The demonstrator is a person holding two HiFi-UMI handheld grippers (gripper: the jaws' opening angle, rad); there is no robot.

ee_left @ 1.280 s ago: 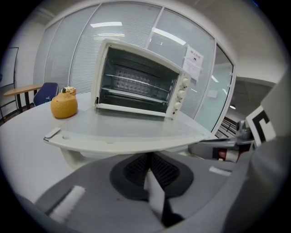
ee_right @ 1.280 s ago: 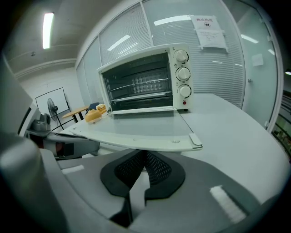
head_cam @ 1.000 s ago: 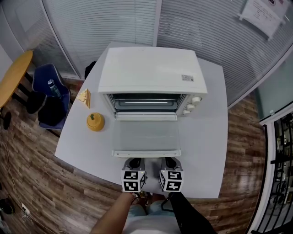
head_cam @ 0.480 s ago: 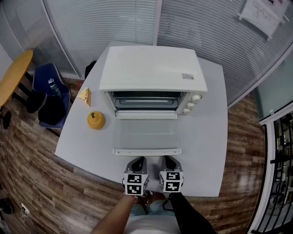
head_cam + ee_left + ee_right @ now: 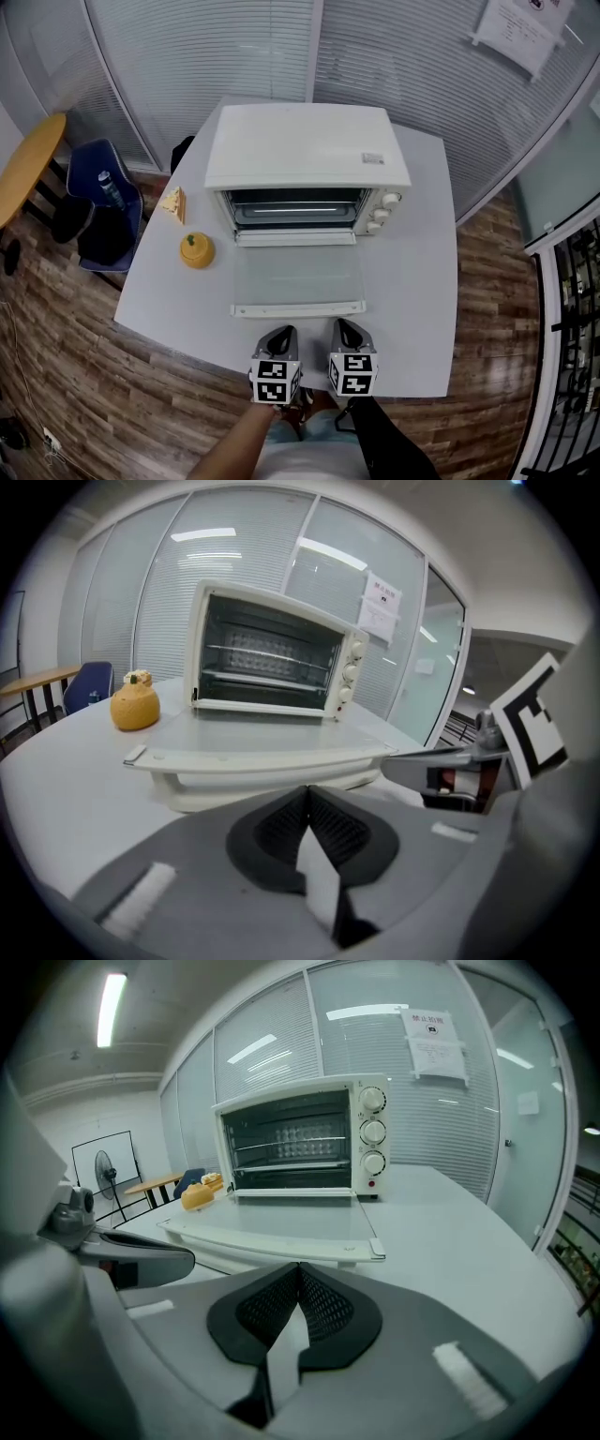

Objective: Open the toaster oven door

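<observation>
My left gripper (image 5: 280,332) and right gripper (image 5: 345,326) are pressed together, empty, just before the oven door (image 5: 298,277), which lies folded down flat. An orange (image 5: 197,250) sits left of it on the white table (image 5: 412,281), with a wood floor (image 5: 56,347) around.

White table (image 5: 412,281), rounded corners, stands on wood-plank floor (image 5: 56,328). On it: toaster oven (image 5: 305,145) at the back centre, its door (image 5: 298,281) folded down flat towards the near edge. Left of the oven, an orange round item (image 5: 196,250). Behind that, at the left edge, a yellow wedge (image 5: 172,202). The two are apart.
</observation>
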